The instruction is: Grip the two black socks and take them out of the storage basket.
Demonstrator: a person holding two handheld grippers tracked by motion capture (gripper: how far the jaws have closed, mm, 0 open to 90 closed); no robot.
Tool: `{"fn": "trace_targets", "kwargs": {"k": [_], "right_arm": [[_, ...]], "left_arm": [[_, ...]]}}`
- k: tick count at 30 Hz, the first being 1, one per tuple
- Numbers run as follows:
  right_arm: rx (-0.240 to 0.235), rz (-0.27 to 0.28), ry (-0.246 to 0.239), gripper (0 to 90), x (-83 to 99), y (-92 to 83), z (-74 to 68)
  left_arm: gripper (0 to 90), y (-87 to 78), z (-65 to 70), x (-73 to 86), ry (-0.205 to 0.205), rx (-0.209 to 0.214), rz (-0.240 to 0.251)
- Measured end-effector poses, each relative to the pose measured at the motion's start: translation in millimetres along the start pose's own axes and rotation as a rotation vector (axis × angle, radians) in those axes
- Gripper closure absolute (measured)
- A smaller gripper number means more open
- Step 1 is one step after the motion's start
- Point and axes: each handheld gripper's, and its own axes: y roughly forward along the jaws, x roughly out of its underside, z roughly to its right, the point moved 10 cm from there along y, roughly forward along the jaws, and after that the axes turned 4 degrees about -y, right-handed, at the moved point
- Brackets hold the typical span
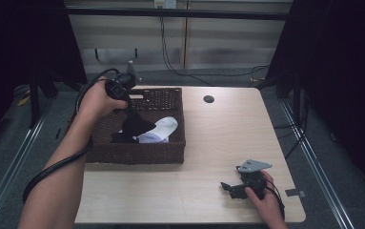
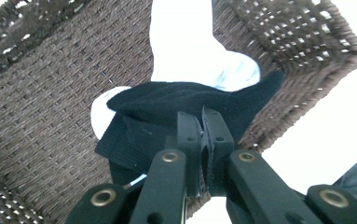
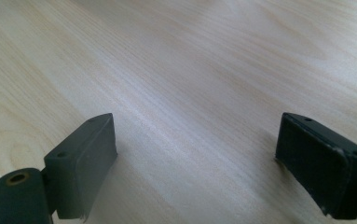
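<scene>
A brown wicker basket (image 1: 135, 153) on the pale wooden table (image 1: 204, 138) holds a white sock (image 1: 163, 128) and a black sock (image 1: 137, 126). The left gripper (image 1: 131, 110), jaws clamped on the black sock's fabric, holds it partly raised over the basket, draped across the white one. Well apart, near the table's front edge, the right gripper (image 1: 228, 187) rests with jaws wide apart on bare wood.

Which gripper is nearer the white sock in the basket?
Left. The left gripper hangs right above the white sock, shut on a black sock; the right gripper rests open on the table, well outside the basket.
</scene>
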Motion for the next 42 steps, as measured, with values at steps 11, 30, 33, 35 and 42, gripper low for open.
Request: {"fn": "trace_targets", "kwargs": {"k": [11,30,33,35,42], "right_arm": [[0.0,0.0,0.0,11.5,0.0,0.0,0.0],[0.0,0.0,0.0,11.5,0.0,0.0,0.0],[0.0,-0.001,0.0,11.5,0.1,-0.1,-0.1],[0.0,-0.001,0.0,11.5,0.1,-0.1,-0.1],[0.0,-0.001,0.0,11.5,0.1,0.0,-0.1]], "left_arm": [[87.3,-35.3,15.6,5.9,0.047,-0.002,-0.019],[87.3,-76.2,48.1,25.4,0.155,0.008,-0.012],[87.3,-82.9,53.0,30.1,0.174,0.001,-0.019],[87.2,-87.5,57.3,32.6,0.177,0.004,-0.014],[87.2,-104.8,76.1,41.3,0.224,0.02,-0.011]]}}
